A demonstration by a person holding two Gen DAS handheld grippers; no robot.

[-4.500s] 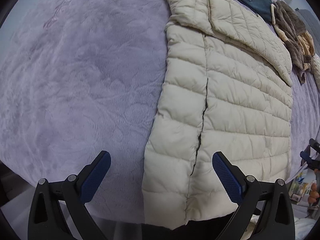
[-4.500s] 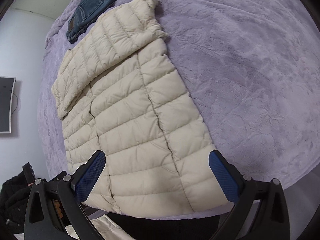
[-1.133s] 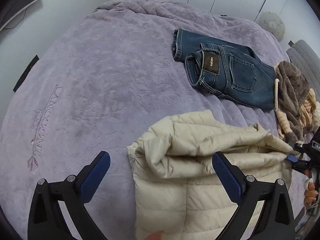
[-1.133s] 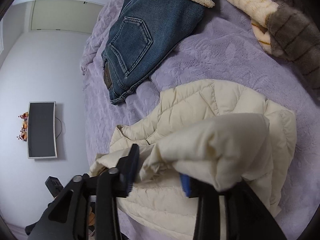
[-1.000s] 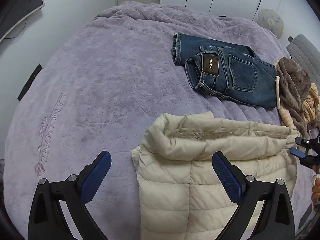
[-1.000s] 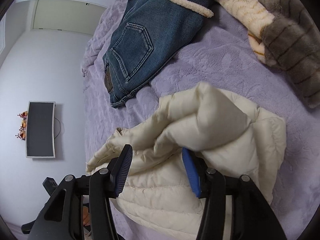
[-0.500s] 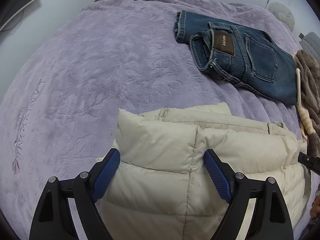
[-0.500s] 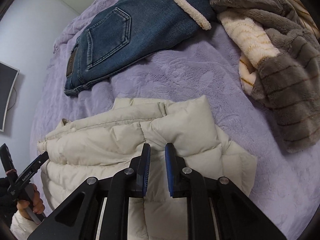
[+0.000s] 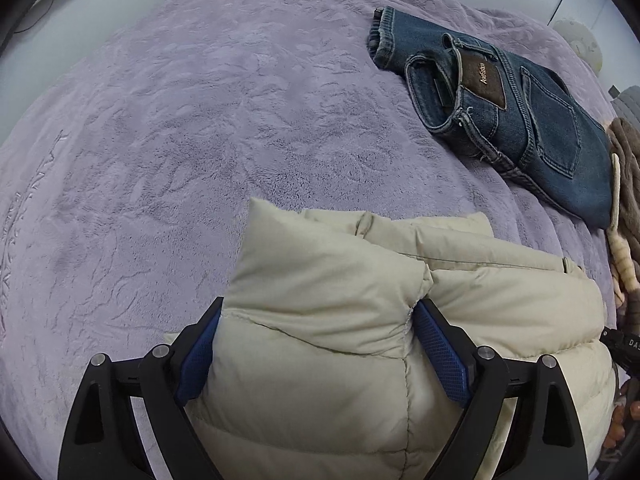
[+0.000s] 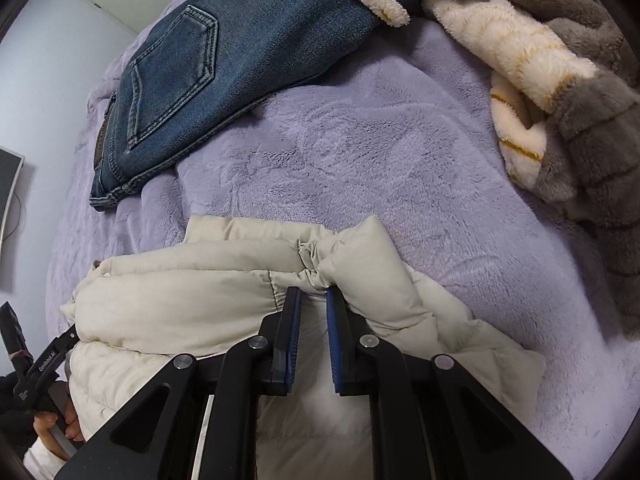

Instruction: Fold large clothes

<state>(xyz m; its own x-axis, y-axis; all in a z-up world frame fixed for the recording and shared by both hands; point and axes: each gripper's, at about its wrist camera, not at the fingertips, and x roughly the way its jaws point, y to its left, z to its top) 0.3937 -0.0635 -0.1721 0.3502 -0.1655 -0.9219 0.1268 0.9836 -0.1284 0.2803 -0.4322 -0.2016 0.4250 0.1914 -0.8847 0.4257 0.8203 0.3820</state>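
A cream quilted puffer jacket (image 9: 328,320) lies folded over on the purple plush bedspread (image 9: 200,128). My left gripper (image 9: 316,320) straddles the folded edge at its left corner, jaws wide, blue pads against both sides of the puffy fold. In the right wrist view the jacket (image 10: 192,280) fills the lower middle. My right gripper (image 10: 311,300) is nearly shut, pinching a gathered bit of the jacket's folded edge near its right corner.
Folded blue jeans (image 9: 500,108) lie beyond the jacket, also in the right wrist view (image 10: 224,60). A grey and cream fleece garment (image 10: 560,92) lies heaped at the right. A dark monitor (image 10: 8,192) hangs on the left wall.
The jacket's bottom was lifted and laid over toward the collar. Both grippers have come down onto the folded edge; the left jaws narrowed around the fold, the right stays pinched on it.
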